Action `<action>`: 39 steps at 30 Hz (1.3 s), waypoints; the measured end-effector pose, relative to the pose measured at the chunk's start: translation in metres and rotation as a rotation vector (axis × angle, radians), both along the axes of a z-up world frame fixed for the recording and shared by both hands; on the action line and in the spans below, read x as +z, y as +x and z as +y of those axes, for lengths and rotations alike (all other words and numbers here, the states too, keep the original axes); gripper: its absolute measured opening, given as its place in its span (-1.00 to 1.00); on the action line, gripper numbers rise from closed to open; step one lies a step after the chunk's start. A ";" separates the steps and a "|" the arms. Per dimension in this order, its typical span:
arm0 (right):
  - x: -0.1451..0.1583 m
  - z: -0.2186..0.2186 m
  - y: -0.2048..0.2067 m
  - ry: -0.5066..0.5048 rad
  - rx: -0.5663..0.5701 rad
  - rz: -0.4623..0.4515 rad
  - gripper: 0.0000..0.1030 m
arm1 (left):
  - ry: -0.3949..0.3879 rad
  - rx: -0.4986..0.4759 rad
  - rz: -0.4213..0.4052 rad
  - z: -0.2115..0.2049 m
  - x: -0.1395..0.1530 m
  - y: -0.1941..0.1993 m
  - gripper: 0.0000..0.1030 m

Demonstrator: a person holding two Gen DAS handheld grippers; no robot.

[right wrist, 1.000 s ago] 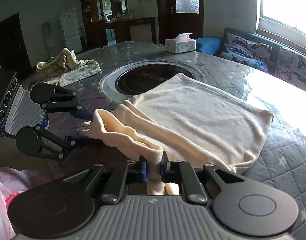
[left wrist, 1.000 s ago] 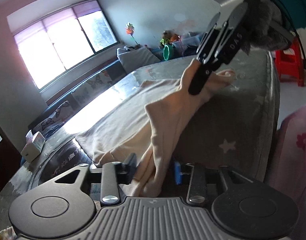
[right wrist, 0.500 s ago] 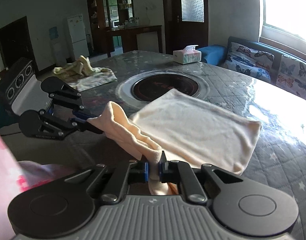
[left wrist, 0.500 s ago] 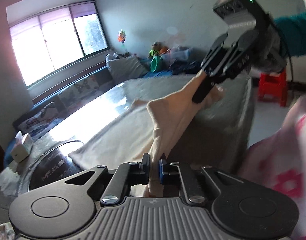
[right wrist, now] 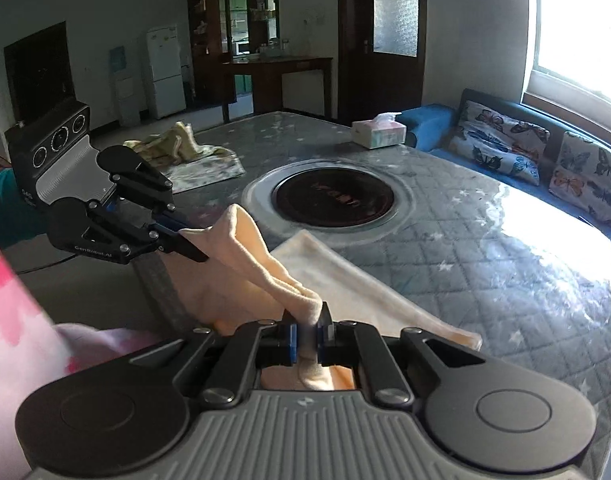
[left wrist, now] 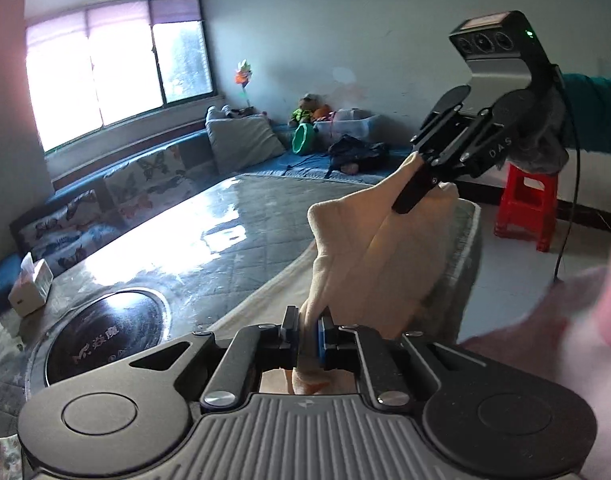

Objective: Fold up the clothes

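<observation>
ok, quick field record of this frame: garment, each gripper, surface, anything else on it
garment: cream cloth, one edge lifted and stretched between both grippers, the rest lying on the table
left gripper: shut on the cloth
right gripper: shut on the cloth
surface: grey quilted table cover with a round black inset
other items: tissue box at the far edge, crumpled yellow clothes at the far left
fold: not yet laid over
</observation>
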State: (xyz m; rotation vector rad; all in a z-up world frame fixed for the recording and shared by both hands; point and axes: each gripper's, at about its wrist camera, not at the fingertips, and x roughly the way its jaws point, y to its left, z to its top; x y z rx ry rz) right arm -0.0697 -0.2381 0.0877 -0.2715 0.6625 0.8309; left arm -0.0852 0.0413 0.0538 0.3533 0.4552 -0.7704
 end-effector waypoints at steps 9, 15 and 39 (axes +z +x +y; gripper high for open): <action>-0.026 0.016 0.089 -0.057 -0.019 0.023 -0.86 | 0.017 0.062 0.103 0.000 -0.023 0.093 -0.81; -0.070 0.028 0.133 -0.087 -0.070 0.056 -0.85 | 0.041 0.137 0.169 -0.002 -0.056 0.137 -0.80; -0.117 -0.056 0.110 0.127 -0.448 0.136 -0.45 | 0.011 0.324 0.204 -0.001 -0.067 0.156 -0.60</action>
